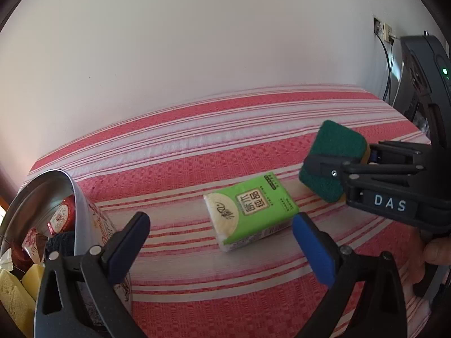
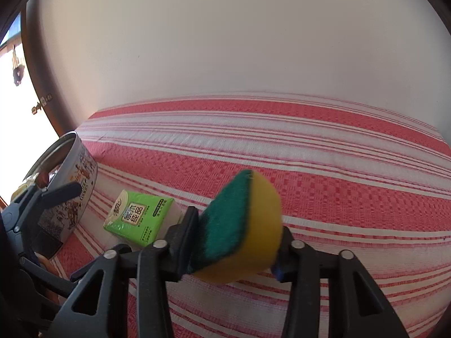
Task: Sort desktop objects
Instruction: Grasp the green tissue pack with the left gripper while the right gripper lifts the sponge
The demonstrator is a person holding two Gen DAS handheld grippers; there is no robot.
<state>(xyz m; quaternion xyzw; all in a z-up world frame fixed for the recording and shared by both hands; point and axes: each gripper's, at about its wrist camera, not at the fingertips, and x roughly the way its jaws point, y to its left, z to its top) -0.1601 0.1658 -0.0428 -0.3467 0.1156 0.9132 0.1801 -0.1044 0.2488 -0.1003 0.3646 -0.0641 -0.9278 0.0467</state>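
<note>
Squeezing the sponge

Squeezing tight, the right tool is holding the green and yellow sponge up off the striped table. The left tool is staying wide open, holding nothing, with the green tissue pack lying just ahead of it and the tin sitting beside it.

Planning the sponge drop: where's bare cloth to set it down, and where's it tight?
Free: the striped cloth between the sponge and the wall, and its right side. Also the strip behind the tissue pack toward the wall. Crowded: the left edge, where the tin is full, with the left tongs close beside it.
</note>
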